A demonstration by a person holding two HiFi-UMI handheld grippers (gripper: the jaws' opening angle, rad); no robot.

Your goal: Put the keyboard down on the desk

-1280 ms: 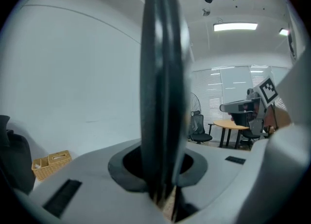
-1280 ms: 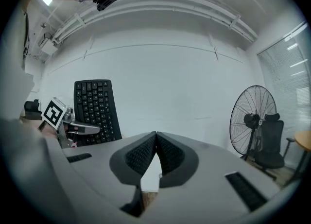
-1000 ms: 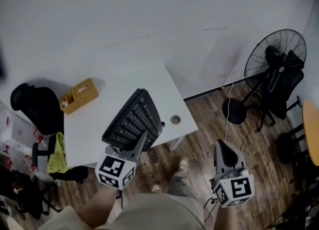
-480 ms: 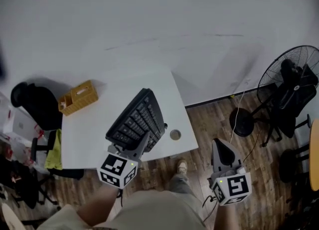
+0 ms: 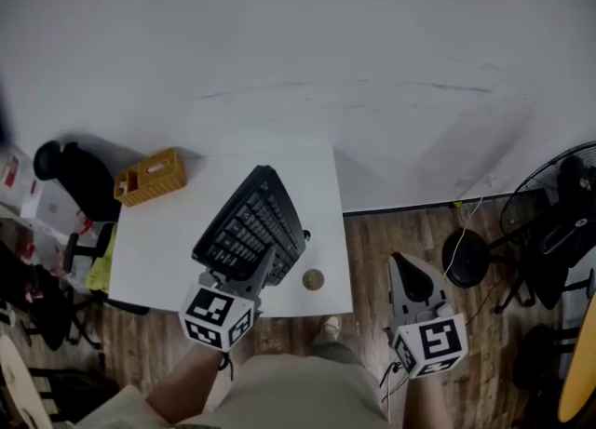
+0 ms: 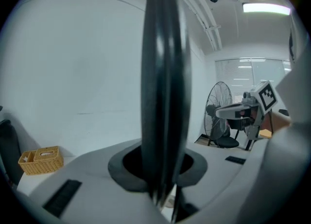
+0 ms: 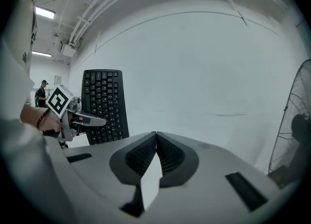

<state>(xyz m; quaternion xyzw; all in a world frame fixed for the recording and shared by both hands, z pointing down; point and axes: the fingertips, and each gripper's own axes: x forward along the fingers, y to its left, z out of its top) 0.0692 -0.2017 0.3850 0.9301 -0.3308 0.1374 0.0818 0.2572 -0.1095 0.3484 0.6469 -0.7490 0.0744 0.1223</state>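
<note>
Grips a black keyboard (image 5: 251,224) by its near short end with the left gripper (image 5: 261,267) — fingers closed tight on that edge. In the left gripper view, shows the keyboard (image 6: 163,72) edge-on, a dark slab rising straight out of the left gripper (image 6: 163,194). Held up over the right half of the white tabletop (image 5: 158,241), tilted steeply, key face turned up and toward the right, far end pointing at the white wall (image 5: 298,46); not lying flat. In the right gripper view, stands nearly upright, the keyboard (image 7: 103,104) with its key rows facing the camera and a marker cube (image 7: 59,100) of the left gripper at its lower left.

Holds the right gripper (image 5: 411,267) off to the right, well apart from the keyboard, above the wooden floor (image 5: 391,232). In its own view, shows the right gripper (image 7: 155,138) with ribbed fingers pressed together — nothing between them.

On the tabletop's far left corner, a woven yellow basket (image 5: 149,176), well apart from the keyboard; low at left in the left gripper view too, the basket (image 6: 41,160). Near the front right edge, just beside the keyboard's lower end, a small round brownish thing (image 5: 313,279). Left of the tabletop, a black chair (image 5: 74,185). At the far right edge, a black standing fan (image 5: 559,190) on the floor.
</note>
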